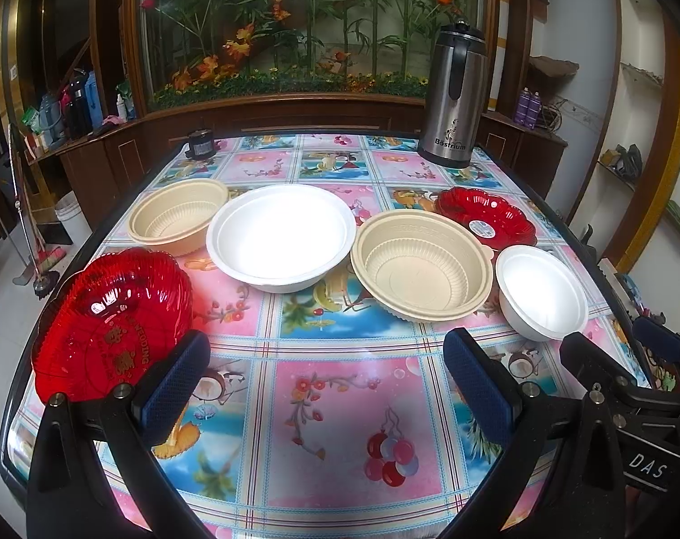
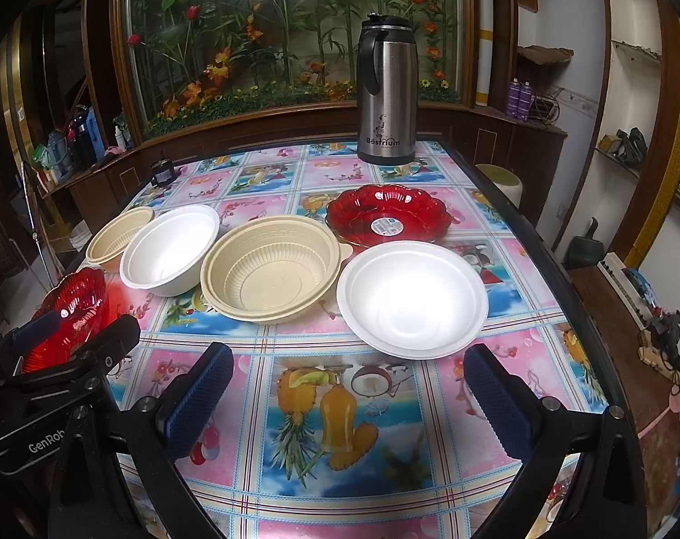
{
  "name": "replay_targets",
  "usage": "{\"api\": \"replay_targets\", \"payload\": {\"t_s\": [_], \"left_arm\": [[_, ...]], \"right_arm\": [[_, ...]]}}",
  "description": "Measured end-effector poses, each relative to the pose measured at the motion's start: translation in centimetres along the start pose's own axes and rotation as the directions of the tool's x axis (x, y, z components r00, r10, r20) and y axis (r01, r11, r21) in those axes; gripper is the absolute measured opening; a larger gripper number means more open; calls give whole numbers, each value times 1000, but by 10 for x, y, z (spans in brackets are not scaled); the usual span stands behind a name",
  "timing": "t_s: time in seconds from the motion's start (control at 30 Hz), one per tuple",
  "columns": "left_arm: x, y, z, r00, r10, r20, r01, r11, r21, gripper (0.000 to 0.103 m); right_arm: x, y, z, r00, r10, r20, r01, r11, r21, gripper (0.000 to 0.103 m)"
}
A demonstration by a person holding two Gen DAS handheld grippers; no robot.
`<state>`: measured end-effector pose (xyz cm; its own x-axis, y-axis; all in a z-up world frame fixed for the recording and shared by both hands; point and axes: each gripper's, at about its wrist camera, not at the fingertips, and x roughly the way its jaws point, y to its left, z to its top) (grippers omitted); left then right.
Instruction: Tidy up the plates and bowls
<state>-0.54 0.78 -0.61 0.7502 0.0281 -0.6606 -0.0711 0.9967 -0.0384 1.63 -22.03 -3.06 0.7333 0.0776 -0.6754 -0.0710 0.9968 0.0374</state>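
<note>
Six dishes lie on the patterned table. From left: a red plate at the front left, a beige bowl, a white bowl, a second beige bowl, a smaller white bowl and a red plate behind it. My left gripper is open and empty above the near table. My right gripper is open and empty, just short of the white bowl. The beige bowl and red plate show beyond it.
A steel thermos stands at the far right of the table. A small dark object sits at the far left corner. Wooden cabinets and a flower display lie behind. A stool stands off the right edge.
</note>
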Motion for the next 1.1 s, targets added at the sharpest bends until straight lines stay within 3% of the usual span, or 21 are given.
{"api": "replay_targets", "payload": {"t_s": [1.1], "left_arm": [[0, 1, 0, 1000, 4, -3, -4, 1000, 5, 103]], "right_arm": [[0, 0, 0, 1000, 1, -1, -1, 1000, -1, 103]]}}
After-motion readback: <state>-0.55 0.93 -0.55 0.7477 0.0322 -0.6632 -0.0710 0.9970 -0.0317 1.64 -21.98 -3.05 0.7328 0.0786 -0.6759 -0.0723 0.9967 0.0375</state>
